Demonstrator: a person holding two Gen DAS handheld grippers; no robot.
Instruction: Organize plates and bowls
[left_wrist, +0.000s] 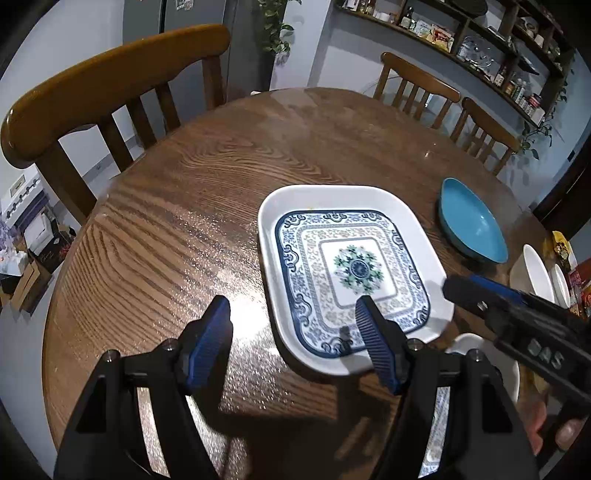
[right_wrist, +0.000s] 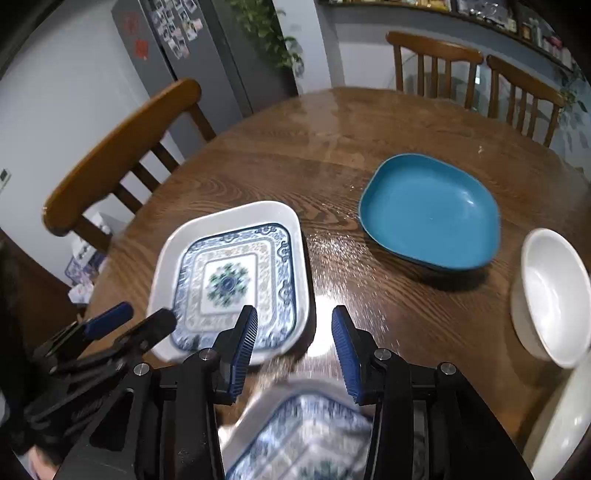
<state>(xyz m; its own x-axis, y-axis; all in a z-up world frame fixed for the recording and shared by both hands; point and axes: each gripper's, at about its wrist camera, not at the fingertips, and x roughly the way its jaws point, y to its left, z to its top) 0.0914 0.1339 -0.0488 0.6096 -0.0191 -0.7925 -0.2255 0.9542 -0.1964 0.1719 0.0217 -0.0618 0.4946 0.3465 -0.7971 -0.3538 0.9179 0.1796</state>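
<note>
Patterned plate (right_wrist: 236, 280): square, white rim, blue-green floral centre.

Wooden chairs (left_wrist: 110, 92) ring the table (left_wrist: 221, 177) — shelves (left_wrist: 480, 48) behind.

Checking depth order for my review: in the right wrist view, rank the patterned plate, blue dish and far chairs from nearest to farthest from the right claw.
1. Patterned plate, just left of the right claw.
2. Blue dish, ahead and right.
3. Far chairs, beyond the table's far edge.
</note>
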